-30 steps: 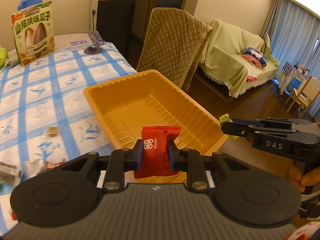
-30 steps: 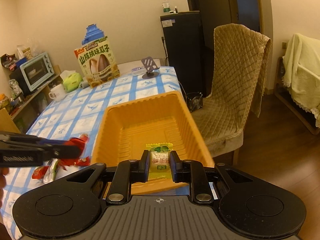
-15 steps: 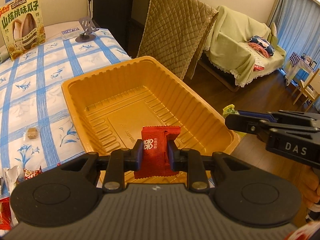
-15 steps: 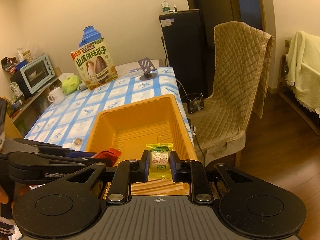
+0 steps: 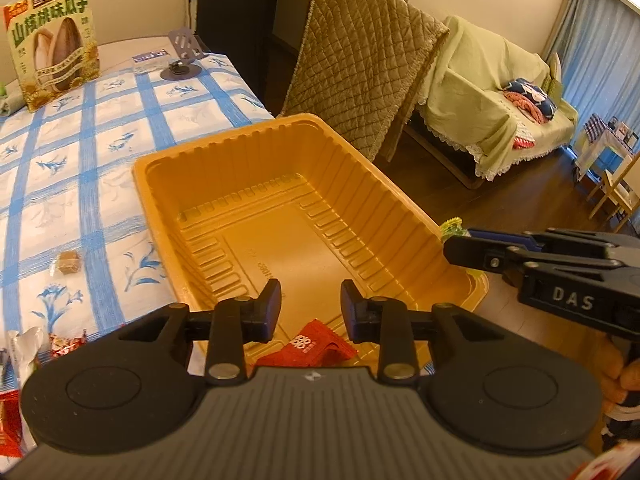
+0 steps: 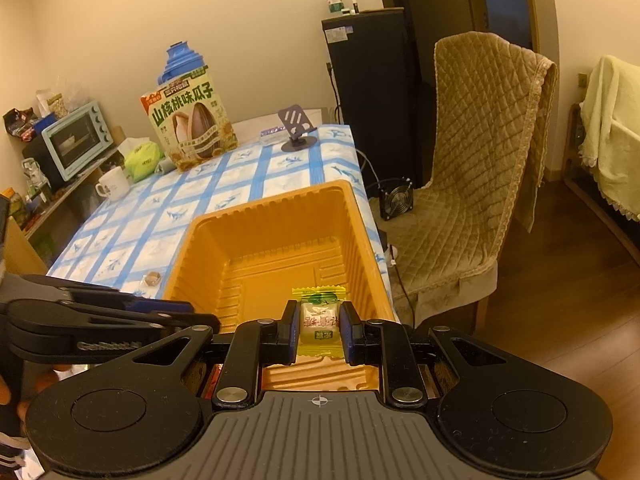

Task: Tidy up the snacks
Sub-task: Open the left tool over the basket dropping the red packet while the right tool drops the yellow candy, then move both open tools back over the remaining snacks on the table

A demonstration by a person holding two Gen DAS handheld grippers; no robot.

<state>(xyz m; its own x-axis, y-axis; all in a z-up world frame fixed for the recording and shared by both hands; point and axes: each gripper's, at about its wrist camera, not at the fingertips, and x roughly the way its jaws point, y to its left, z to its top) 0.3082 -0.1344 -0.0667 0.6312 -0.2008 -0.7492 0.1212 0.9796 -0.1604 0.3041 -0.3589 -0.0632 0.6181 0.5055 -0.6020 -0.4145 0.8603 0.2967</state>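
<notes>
Left tongs (image 5: 310, 312) opening, red foil snack packet (image 5: 308, 347) released below into orange plastic tray (image 5: 256, 148). Right tongs (image 6: 319, 330) clenched on yellow-green wrapped candy (image 6: 319, 322) above tray; next: release.

seed box (image 6: 192, 120): big green letters you can read fine, 山核桃味瓜子; the small print under them is too tiny
right tool (image 5: 450, 248): "DAS" in pale caps on the black side you see from your left wrist view
red packet (image 5: 308, 346): white logo, looks like "88" or similar, can't say for sure
yellow candy (image 6: 319, 322): red characters across the wrapper, upside down, can't make them out
orange tray (image 5: 224, 168): faint embossed marks on the floor, unreadable
</notes>
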